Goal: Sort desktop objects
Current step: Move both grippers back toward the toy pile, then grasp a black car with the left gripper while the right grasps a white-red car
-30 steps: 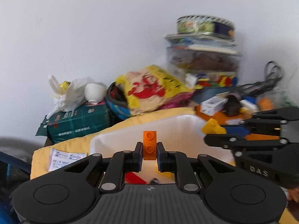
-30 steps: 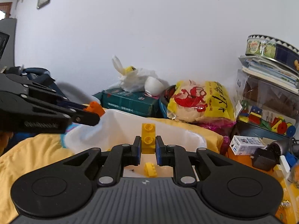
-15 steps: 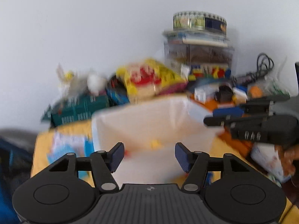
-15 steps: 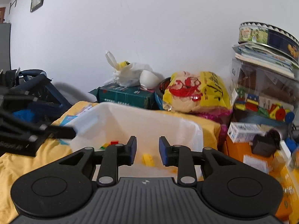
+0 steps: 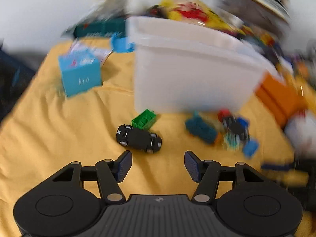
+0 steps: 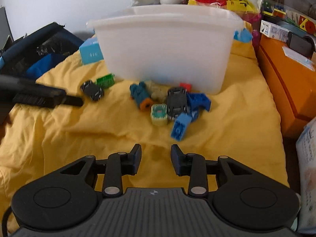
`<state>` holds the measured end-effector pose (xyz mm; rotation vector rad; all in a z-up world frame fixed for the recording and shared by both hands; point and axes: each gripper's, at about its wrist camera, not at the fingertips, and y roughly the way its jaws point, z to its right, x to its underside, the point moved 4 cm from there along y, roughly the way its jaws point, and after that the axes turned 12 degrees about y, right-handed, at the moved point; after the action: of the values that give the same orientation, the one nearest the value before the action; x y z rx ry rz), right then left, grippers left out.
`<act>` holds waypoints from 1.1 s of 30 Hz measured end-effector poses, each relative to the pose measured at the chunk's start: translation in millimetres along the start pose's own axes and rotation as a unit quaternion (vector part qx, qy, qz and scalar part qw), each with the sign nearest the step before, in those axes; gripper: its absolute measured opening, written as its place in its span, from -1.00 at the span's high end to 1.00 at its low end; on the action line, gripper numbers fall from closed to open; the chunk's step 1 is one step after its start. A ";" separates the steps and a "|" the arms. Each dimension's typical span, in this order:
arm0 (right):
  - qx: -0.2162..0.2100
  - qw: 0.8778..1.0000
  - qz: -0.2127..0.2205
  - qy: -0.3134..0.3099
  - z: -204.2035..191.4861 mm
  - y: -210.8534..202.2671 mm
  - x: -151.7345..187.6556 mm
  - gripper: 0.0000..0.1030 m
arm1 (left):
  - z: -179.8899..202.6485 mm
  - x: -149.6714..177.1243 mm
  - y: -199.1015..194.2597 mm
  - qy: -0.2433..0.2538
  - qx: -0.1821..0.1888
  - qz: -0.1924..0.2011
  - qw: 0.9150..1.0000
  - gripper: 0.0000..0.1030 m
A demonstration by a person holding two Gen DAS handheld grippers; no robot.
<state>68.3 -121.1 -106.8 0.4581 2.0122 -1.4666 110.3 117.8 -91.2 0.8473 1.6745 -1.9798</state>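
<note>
Toys lie scattered on a yellow cloth (image 6: 227, 130) in front of a translucent white plastic bin (image 6: 164, 49). The left hand-held gripper (image 5: 158, 164) is released, jaws spread wide and empty, above the cloth just short of a small black toy car (image 5: 138, 138). A green studded building brick (image 5: 144, 119) touches the far side of that car and sits at the bin's foot. The right hand-held gripper (image 6: 156, 159) is opening, jaws partly apart with nothing between them, over bare cloth. Ahead of it lies a cluster: a second black toy car (image 6: 177, 101), a light blue building brick (image 6: 180, 127) nearest the jaws, a dark blue block piece (image 6: 199, 100), a pale yellow-and-teal square piece (image 6: 159, 114), a teal-and-orange figure (image 6: 140, 95) and a small red brick (image 6: 185, 86) against the bin. A light blue box (image 6: 91, 53) stands left of the bin. The left view is motion-blurred toward its edges.
</note>
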 end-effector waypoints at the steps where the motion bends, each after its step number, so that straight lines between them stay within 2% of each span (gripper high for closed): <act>1: 0.005 1.000 0.006 -0.005 -1.8 -2.9 -0.2 0.26 | -6.9 -2.8 7.9 -0.043 0.012 -0.002 0.999 -0.21; 3: 0.012 1.000 0.021 -0.013 -4.1 -8.0 -3.5 0.21 | -21.7 -4.2 23.9 -0.124 0.016 -0.018 0.992 -0.11; 6: 0.016 0.999 0.045 -0.014 -6.3 -15.3 -8.6 0.18 | -33.1 -2.0 38.5 -0.184 0.011 -0.030 0.982 -0.09; 7: 0.015 0.998 0.052 -0.017 -8.1 -15.8 -11.5 0.18 | -35.4 -4.0 40.0 -0.193 0.011 -0.019 0.981 -0.09; 9: 0.008 0.997 0.066 -0.032 -15.0 -12.2 -17.6 0.18 | -37.6 -9.5 46.4 -0.182 0.004 -0.014 0.983 -0.07; 10: 0.003 0.996 0.072 -0.046 -20.5 -8.7 -21.4 0.18 | -37.9 -12.2 48.7 -0.175 0.002 -0.015 0.984 0.04; 11: 0.008 0.996 0.073 -0.058 -25.1 -4.5 -24.5 0.18 | -37.5 -14.7 50.3 -0.163 -0.005 -0.017 0.986 0.36; 13: 0.031 0.994 0.073 -0.069 -29.8 6.9 -33.6 0.18 | -35.6 -17.8 52.1 -0.134 -0.009 -0.023 0.991 0.38; 16: 0.065 0.994 0.079 -0.040 -20.2 20.2 -46.6 0.19 | -21.7 -15.7 36.7 -0.059 -0.007 -0.018 0.998 0.38; 18: 0.079 0.994 0.073 -0.024 -11.5 29.1 -54.0 0.21 | -6.1 -10.0 20.3 0.004 -0.005 -0.013 1.000 0.38; 20: 0.073 0.996 0.050 0.016 0.1 36.6 -58.6 0.31 | 6.2 -2.4 6.1 0.041 -0.003 -0.010 0.999 0.38; 23: 0.060 0.995 0.027 0.078 13.6 38.5 -58.3 0.31 | 25.4 8.8 -6.6 0.110 -0.027 -0.006 0.994 0.37; 27: 0.041 0.992 0.003 0.118 22.7 48.8 -51.0 0.32 | 43.8 22.7 -2.5 0.182 -0.059 -0.017 0.981 0.37; 28: 0.037 0.993 0.008 0.114 22.1 50.2 -51.5 0.40 | 49.1 25.1 -2.2 0.198 -0.065 -0.018 0.978 0.37; 29: 0.038 0.994 0.008 0.101 19.5 51.5 -52.9 0.59 | 54.4 29.0 -2.1 0.212 -0.069 -0.019 0.975 0.37; 33: 0.040 0.998 0.012 0.045 8.4 44.1 -52.3 0.60 | 72.2 39.1 -1.5 0.249 -0.075 -0.029 0.965 0.37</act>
<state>136.5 -110.8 -107.2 0.5884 2.0158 -1.5405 67.4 50.3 -109.9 1.3312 2.1101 -1.7367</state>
